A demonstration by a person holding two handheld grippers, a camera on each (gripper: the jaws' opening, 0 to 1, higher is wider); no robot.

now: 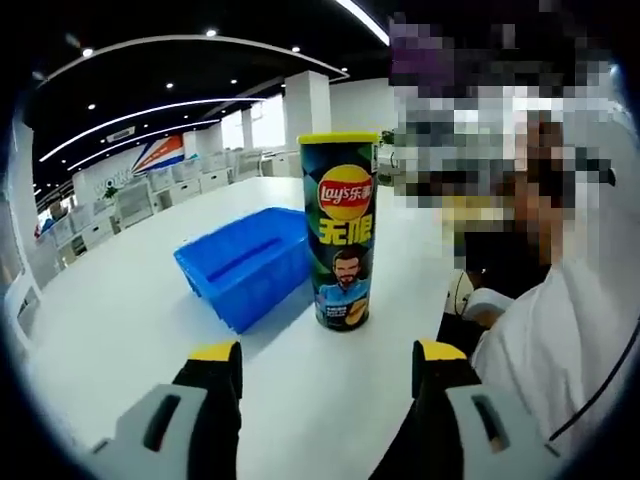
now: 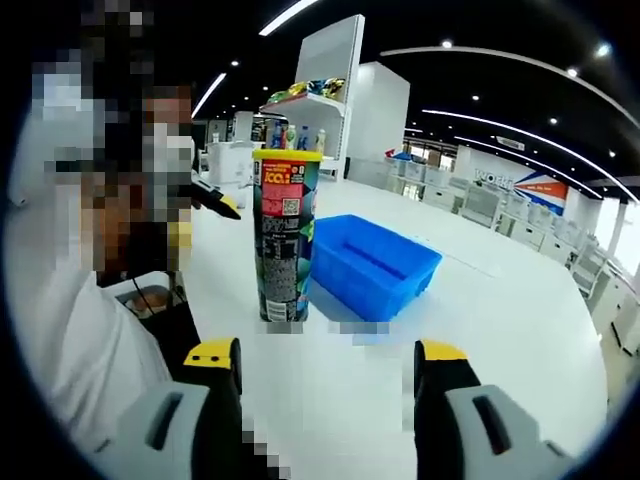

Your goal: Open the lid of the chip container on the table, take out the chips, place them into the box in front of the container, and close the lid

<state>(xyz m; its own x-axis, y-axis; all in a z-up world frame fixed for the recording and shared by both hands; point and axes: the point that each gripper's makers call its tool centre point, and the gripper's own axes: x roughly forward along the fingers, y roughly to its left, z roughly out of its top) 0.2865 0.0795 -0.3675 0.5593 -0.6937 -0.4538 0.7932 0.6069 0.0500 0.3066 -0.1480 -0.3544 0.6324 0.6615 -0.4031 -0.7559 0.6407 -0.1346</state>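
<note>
Lay's chip container [image 1: 343, 232] stands upright on the white table [image 1: 120, 300], its yellow lid [image 1: 338, 138] on, straight ahead of the left gripper [image 1: 327, 360] and well clear of its jaws. Those jaws, black with yellow tips, are spread wide and hold nothing. A blue box [image 1: 245, 265] sits just beside the can, to the left of it from this gripper, open side up with nothing seen inside. To the right of the left gripper, a person in a white sleeve [image 1: 560, 340] sits at the table edge.

From the right gripper [image 2: 327, 360], the same can [image 2: 284, 235] stands ahead and a little left of centre, showing its back label with red panel and small print, lid [image 2: 287, 155] in place. The blue box [image 2: 375, 265] lies to the right of the can, close against its base. The right gripper's jaws are likewise parted wide and empty, apart from both objects. The white sleeve [image 2: 70, 350] appears at the left of this gripper. Behind the can, a white shelf unit [image 2: 310, 110] carries bottles and packets, and rows of desks stretch across a bright hall under strip lights.
</note>
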